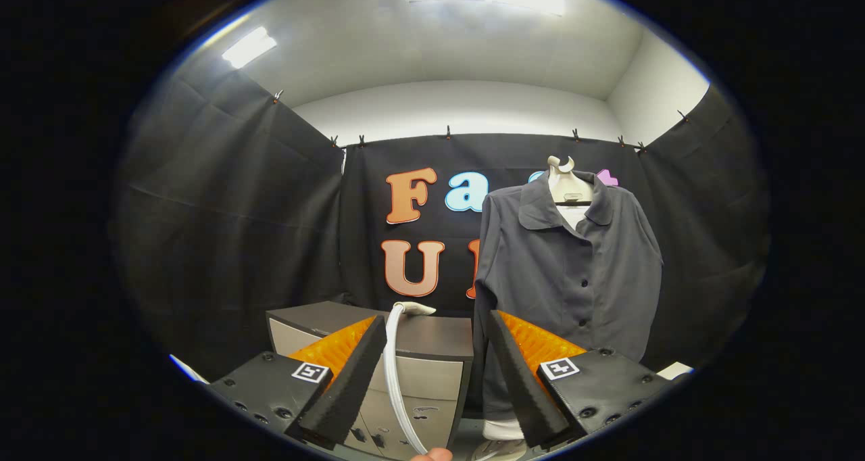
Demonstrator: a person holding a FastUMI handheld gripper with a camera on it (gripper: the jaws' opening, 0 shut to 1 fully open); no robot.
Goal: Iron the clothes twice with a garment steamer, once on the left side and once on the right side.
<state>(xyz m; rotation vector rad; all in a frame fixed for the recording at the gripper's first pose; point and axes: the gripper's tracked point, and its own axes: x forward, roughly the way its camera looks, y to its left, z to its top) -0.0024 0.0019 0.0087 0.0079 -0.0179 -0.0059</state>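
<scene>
Two fingers of the claw (436,326) stand spread wide apart, gripping nothing; a white hose (394,373) runs up through the gap between them, closer to the left finger, without being pinched. The hose ends in a pale steamer head (415,307) resting on top of a grey cabinet (419,343) just beyond the fingers. The grey buttoned shirt (571,272) hangs on a white mannequin hanger (566,180) beside the cabinet, beyond the right finger, front facing the claw. Judgement: neither pass has begun; the head must first be picked up. Risks: the smooth rounded head could slip or twist if pinched off-centre; the hose lying in the gap could snag a finger and drag the head off the cabinet; loose fabric could swing away under the steamer, leaving one side unevenly covered. Writing: square coded markers sit on both finger mounts; no brand or label is legible.
</scene>
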